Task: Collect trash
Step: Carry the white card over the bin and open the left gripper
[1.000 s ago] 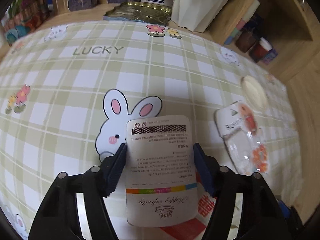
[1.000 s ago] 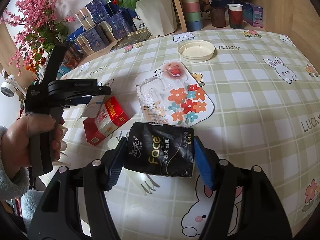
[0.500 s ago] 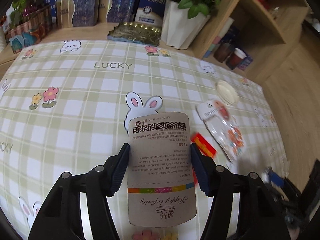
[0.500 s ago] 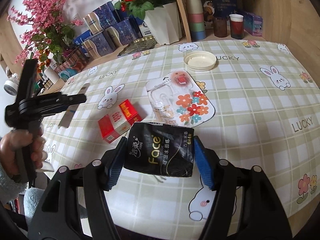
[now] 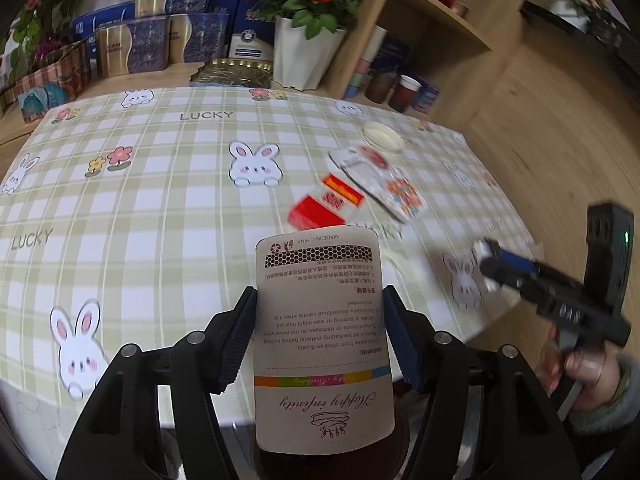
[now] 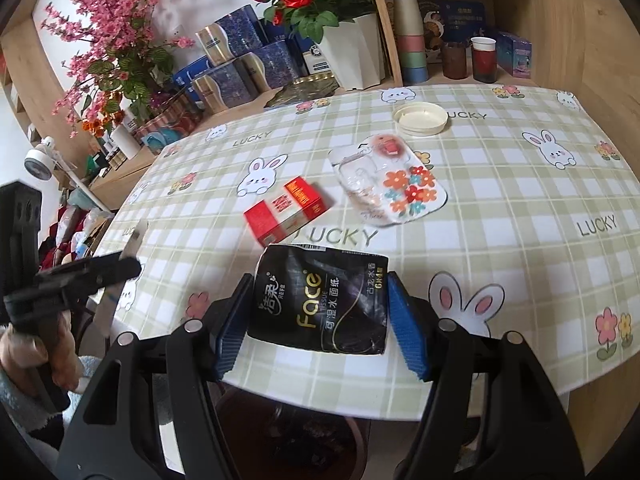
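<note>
My left gripper (image 5: 320, 332) is shut on a beige printed card (image 5: 322, 336) and holds it above the table's near edge. My right gripper (image 6: 320, 320) is shut on a black tissue wrapper (image 6: 322, 306), also near that edge, above a dark bin (image 6: 292, 436) below the table. On the table lie a red and white carton (image 6: 286, 210), a clear flower-printed blister pack (image 6: 388, 186) and a cream lid (image 6: 420, 119). The carton (image 5: 324, 204) and the blister pack (image 5: 380, 178) also show in the left wrist view.
The table has a green checked bunny cloth (image 6: 520, 184). At its back stand a white pot of roses (image 6: 352, 52), blue and gold boxes (image 6: 236, 64), stacked cups (image 6: 412, 36) and a gold tray (image 6: 308, 88). A wooden shelf wall (image 5: 540, 120) is at the right.
Both grippers have drawn back from the middle of the table toward its near edge, each keeping its item. The dark bin now shows under the right gripper.
</note>
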Available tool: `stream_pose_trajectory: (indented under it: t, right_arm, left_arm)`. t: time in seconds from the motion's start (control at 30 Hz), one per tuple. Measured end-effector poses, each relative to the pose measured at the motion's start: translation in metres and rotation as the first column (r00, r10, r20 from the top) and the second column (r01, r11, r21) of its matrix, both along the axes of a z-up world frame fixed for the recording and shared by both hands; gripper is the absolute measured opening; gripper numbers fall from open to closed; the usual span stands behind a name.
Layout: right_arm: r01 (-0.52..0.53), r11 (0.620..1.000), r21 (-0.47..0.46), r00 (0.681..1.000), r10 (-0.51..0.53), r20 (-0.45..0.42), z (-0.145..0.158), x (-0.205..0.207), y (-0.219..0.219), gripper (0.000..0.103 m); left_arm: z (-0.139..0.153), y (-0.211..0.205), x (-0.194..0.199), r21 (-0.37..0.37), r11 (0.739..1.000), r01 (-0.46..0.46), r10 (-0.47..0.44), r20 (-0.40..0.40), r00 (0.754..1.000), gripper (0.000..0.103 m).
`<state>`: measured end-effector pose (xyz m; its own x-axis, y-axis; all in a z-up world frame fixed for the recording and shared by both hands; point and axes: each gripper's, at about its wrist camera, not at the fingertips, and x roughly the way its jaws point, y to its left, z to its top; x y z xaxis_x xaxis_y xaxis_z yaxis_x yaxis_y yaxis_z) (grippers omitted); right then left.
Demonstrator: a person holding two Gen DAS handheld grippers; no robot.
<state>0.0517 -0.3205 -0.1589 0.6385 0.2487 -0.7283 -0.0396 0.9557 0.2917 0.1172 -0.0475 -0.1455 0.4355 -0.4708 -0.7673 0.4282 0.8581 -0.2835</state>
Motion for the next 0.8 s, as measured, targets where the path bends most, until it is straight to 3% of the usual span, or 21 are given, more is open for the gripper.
stream_pose_trajectory:
  t: [0.33,0.6,0.8]
  right_arm:
    - [-0.024,1.000,-0.007,1.000,0.025,0.008,0.001,-0.042,0.014,0.065]
    - [-0.017,1.000,-0.011,1.000,0.017,0.010,0.000,-0.059,0.011,0.065]
    - [-0.021,1.000,-0.012,1.000,0.021,-0.010,-0.009,-0.065,0.011,0.065]
  left_arm:
    - [-0.028,-0.003,-0.069,0.044,0.994,0.098,-0.096,-0.037,0.995,0.062]
    - [-0.067,-0.022,-0.100,0.108,0.972,0.207,-0.192,-0.133,0.972,0.063]
    - [-0.102,-0.021,-0.106,0.116,0.970,0.212,-0.180,-0.238,0.954,0.064]
